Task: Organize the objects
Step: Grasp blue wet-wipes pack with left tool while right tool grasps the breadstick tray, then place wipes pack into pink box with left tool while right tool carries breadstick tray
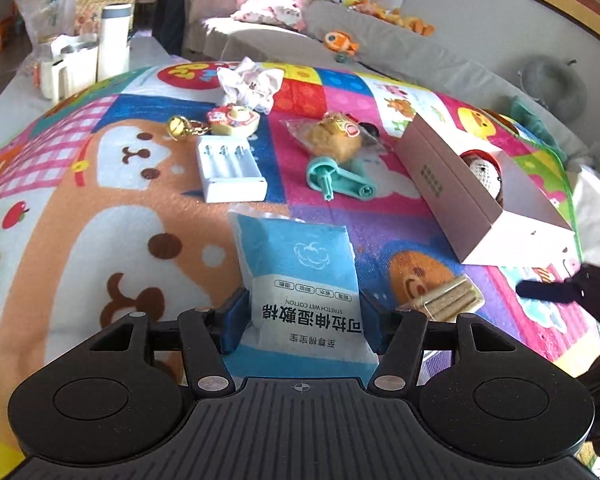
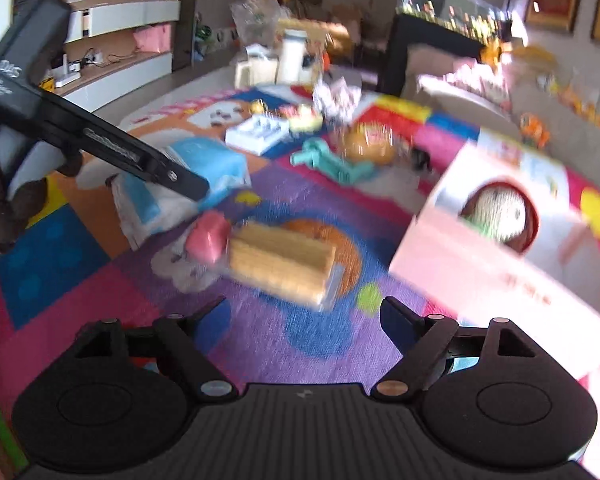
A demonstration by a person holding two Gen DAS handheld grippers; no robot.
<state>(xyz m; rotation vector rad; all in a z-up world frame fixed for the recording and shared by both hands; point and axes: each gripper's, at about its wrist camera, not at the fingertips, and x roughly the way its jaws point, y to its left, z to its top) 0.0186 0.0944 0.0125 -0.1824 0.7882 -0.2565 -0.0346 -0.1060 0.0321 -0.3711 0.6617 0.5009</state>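
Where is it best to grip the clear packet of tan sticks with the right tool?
Probably across the narrow width of the clear packet of tan sticks, from above. It lies flat on the colourful play mat, its long axis slanting, so the open right tool should roll to match.

Charger left of crank

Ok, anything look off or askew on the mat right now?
The pink box sits tilted, one long edge raised off the play mat, with a knitted toy poking out. A crumpled cloth lies at the far edge. The rest is scattered but looks intact.
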